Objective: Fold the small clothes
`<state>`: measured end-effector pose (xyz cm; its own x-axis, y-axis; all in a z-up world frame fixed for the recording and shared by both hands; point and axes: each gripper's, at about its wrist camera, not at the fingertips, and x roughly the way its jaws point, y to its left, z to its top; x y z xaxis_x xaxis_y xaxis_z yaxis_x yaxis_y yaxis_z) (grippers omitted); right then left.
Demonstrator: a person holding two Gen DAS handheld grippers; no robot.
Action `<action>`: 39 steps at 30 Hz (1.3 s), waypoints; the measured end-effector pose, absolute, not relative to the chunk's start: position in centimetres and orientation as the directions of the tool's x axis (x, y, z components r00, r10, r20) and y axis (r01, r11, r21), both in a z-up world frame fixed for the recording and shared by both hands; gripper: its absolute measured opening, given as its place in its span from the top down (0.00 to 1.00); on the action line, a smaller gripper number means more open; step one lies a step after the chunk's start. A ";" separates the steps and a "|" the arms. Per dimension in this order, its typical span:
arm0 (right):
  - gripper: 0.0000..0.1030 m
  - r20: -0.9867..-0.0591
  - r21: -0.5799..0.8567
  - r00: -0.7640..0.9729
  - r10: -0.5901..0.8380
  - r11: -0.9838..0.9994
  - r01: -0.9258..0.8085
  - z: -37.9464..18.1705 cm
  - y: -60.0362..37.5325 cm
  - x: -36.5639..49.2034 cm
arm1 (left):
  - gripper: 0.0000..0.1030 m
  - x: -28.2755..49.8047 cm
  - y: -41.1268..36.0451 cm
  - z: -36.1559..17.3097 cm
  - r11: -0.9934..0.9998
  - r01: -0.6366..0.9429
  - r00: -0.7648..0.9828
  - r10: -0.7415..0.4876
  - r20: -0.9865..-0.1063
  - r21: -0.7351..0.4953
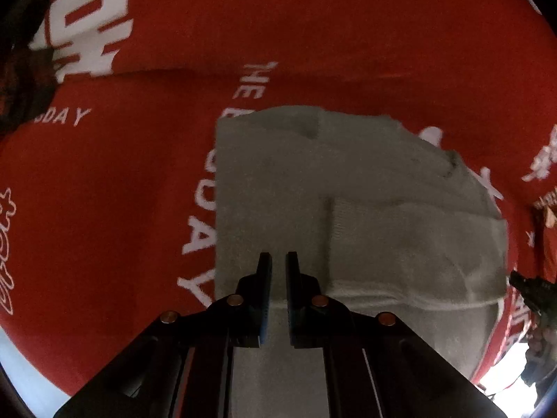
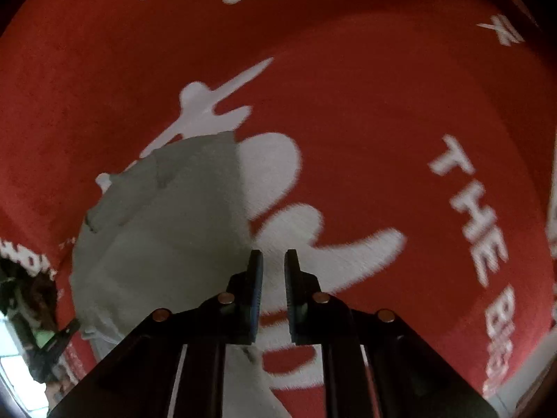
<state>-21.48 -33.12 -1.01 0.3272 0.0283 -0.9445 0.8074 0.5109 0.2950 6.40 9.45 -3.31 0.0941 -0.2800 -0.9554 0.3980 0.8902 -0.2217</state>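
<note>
A small grey knitted garment [image 1: 348, 191] lies folded on a red cloth [image 1: 122, 181] with white lettering. In the left wrist view it fills the centre, and its ribbed hem runs along the lower right. My left gripper [image 1: 278, 261] hovers over the garment's near part, shut, with nothing clamped between its pads. In the right wrist view the same garment [image 2: 167, 226] lies to the left. My right gripper [image 2: 273, 259] hangs just past the garment's right edge, over a white print. Its jaws stand a narrow gap apart, with nothing between them. A grey corner [image 2: 249, 358] shows under its fingers.
The red cloth [image 2: 365, 122] spreads well beyond the garment on all sides, with a crease across the far part. Its edge and a pale floor [image 1: 21, 365] show at the lower left. Dark clutter [image 2: 31, 313] sits beyond the cloth's edge at the lower left of the right wrist view.
</note>
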 end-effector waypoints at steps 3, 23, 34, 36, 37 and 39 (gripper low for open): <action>0.88 -0.931 0.320 0.363 0.036 0.558 0.766 0.4 -31.3 -21.3 | 0.92 5.4 7.4 -2.8 0.863 0.433 0.078 -0.322 -0.943 -0.259; 0.89 -0.954 0.270 0.290 0.080 0.651 0.709 -1.3 -27.0 -19.7 | 0.92 1.7 3.2 -4.6 0.847 0.515 0.071 -0.196 -0.978 -0.132; 0.66 -0.942 0.321 0.306 0.137 0.628 0.709 0.4 -23.5 -21.0 | 0.03 -3.0 3.7 -2.7 0.850 0.523 0.101 -0.139 -0.985 -0.066; 0.66 -0.943 0.323 0.299 0.147 0.624 0.712 0.4 -23.0 -20.9 | 0.03 -3.4 3.7 -2.6 0.851 0.522 0.092 -0.114 -0.989 -0.050; 0.65 -0.941 0.328 0.301 0.153 0.623 0.710 0.4 -22.7 -20.9 | 0.03 -3.4 3.7 -2.6 0.854 0.518 0.087 -0.111 -0.990 -0.050; 0.60 -0.940 0.334 0.298 0.165 0.623 0.708 0.4 -22.2 -21.1 | 0.03 -3.6 3.7 -2.5 0.856 0.514 0.076 -0.112 -0.991 -0.057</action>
